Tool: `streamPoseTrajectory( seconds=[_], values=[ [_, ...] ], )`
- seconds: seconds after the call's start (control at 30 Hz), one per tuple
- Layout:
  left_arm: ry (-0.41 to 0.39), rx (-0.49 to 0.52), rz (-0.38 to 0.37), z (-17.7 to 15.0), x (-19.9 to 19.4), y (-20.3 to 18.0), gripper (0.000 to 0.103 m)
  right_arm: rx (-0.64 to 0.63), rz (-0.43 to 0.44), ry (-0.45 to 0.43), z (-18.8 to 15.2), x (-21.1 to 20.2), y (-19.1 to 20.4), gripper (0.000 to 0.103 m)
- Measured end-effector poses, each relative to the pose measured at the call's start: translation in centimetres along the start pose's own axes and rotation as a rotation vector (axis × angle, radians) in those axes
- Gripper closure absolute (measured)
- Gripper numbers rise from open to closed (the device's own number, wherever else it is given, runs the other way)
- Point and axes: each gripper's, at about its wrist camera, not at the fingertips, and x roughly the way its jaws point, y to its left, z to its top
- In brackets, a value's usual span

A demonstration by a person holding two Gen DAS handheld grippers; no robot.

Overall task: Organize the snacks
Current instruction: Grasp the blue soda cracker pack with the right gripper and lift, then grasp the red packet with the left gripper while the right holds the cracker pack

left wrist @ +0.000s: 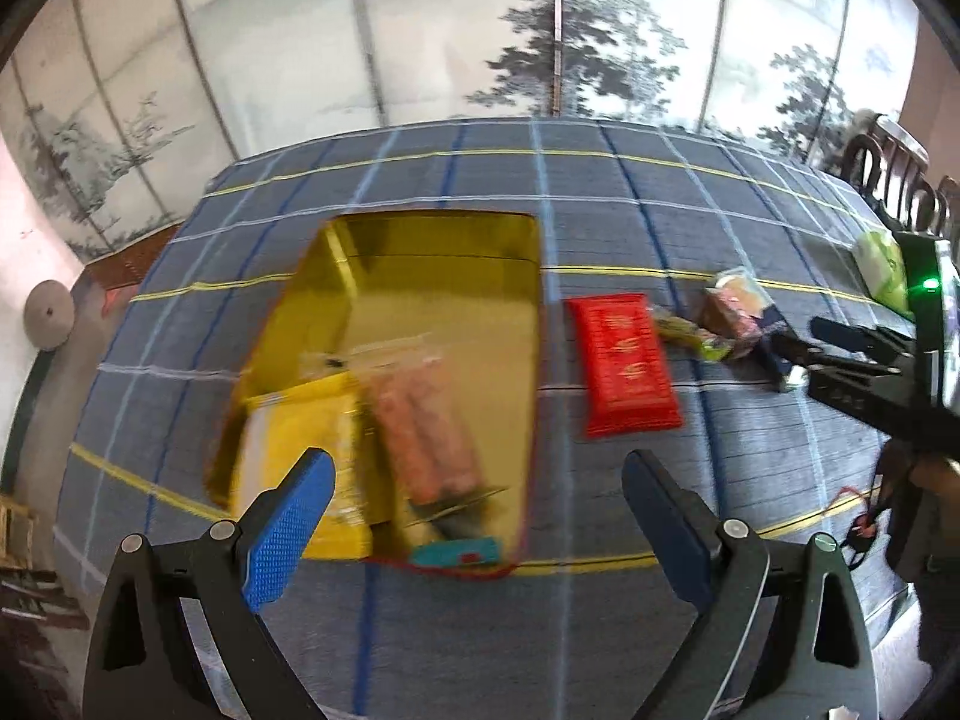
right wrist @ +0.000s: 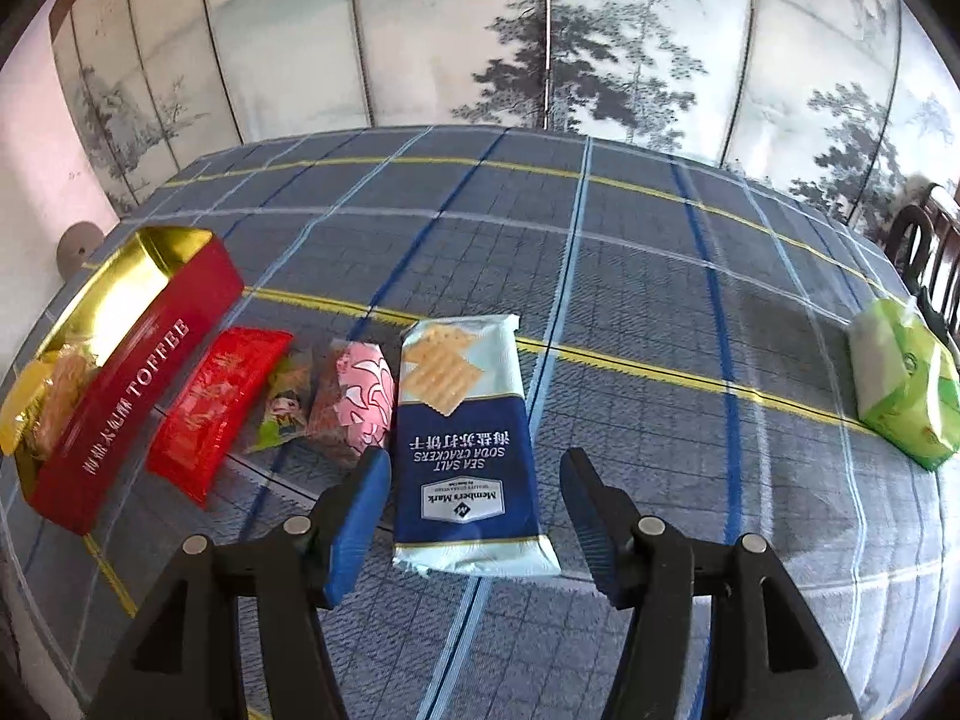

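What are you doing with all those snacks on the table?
A person is tidying snacks into a red toffee box with a gold inside. A few packets already lie in it. The right gripper is open, its jaws on either side of a blue soda cracker packet but not squeezing it. The left gripper is open and empty above the box. A red packet, a pink one and a green pack wait on the checked tablecloth.
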Motion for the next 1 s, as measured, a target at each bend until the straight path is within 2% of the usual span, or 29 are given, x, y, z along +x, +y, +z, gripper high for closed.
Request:
streamPoseTrajectory(
  seconds=[0.2,0.4,0.53,0.63,1.0],
  values=[
    [0.014,0.05,-0.033,1.2,1.7,-3.2,0.008,-0.032,0.011,0.003,-0.1,1.7,0.0,0.043],
    [0.037,0.051,-0.063,2.0,3.7,-5.1,0.008,-0.053,0.015,-0.023,0.1,2.8,0.0,0.043],
    [0.057,0.045,-0.074,2.2,5.0,-5.9,0.008,-0.05,0.032,-0.043,-0.3,2.6,-0.4,0.052],
    [0.073,0.031,-0.091,2.1,5.9,-6.3,0.008,-0.029,0.049,-0.046,-0.7,2.1,-1.1,0.052],
    [0.074,0.022,-0.075,2.1,7.6,-7.4,0.008,0.017,-0.063,-0.038,-2.6,0.7,-4.1,0.052]
  ],
)
